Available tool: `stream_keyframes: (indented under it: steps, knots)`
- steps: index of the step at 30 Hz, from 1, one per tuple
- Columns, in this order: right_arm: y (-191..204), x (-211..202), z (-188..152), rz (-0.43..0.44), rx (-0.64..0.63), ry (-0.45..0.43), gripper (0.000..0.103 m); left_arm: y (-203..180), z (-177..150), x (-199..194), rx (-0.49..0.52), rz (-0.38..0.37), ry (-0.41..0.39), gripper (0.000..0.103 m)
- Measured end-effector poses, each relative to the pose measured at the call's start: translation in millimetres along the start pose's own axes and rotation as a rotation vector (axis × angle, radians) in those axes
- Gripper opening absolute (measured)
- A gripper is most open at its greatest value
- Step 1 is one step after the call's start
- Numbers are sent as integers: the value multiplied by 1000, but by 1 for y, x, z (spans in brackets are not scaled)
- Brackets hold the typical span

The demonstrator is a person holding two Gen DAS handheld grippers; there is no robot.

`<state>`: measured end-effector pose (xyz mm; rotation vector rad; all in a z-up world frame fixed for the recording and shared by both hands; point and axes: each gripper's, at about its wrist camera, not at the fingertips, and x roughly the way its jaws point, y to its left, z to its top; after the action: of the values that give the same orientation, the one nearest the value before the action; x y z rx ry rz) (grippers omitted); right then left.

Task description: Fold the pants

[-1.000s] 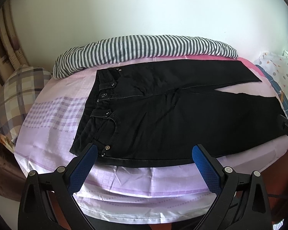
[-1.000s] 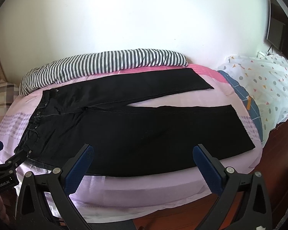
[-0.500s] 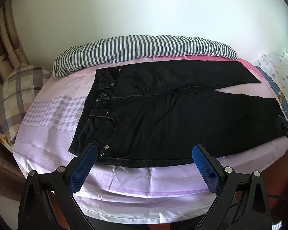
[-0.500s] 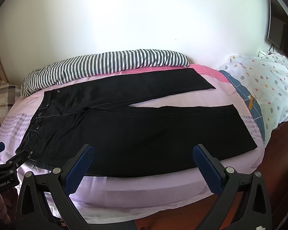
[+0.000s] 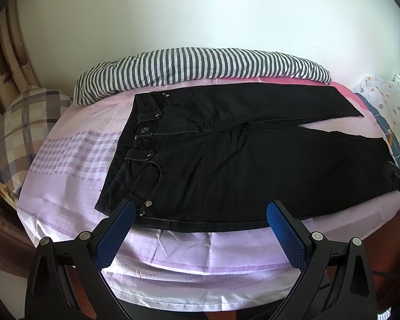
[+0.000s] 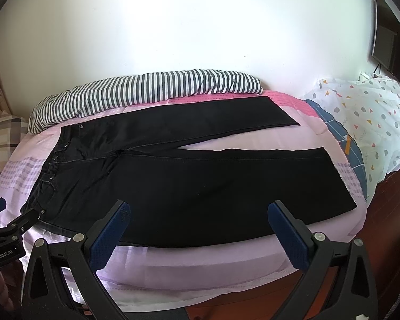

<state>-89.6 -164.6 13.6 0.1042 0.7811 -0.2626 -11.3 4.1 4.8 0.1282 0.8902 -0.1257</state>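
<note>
Pants [image 6: 189, 184]: black, spread flat on bed [image 6: 200, 256], legs apart. Left claw [image 5: 200, 213], right claw [image 6: 198, 213]: wide open, empty, near front edge.

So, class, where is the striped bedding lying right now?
In both wrist views the striped bedding runs along the bed's far edge against the white wall, just behind the black pants.

Matt black denim pants [image 5: 226, 160] w/ metal rivets; textured blue tong pads [image 5: 286, 237].
</note>
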Motion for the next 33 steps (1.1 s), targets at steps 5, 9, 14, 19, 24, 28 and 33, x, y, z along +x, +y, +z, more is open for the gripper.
stream_keyframes:
  steps: [5, 9, 14, 19, 24, 28, 33]
  knots:
    - [0, 0, 0, 1, -2, 1, 103, 0, 0, 0, 0, 1, -1, 99]
    - [1, 1, 1, 0, -3, 1, 103, 2, -2, 0, -1, 1, -5, 99]
    - [1, 1, 0, -2, -3, 1, 103, 3, -2, 0, -1, 5, -11, 99]
    - [1, 3, 1, -1, -4, 6, 103, 5, -3, 1, -5, 1, -8, 99]
    - [-1, 6, 1, -1, 1, 16, 103, 7, -2, 3, -12, 1, -4, 99]
    - [-2, 9, 1, -4, 3, 22, 103, 10, -2, 7, -20, 3, 1, 99]
    - [-1, 12, 1, 2, 0, 30, 103, 13, 0, 11, -27, -2, -1, 99]
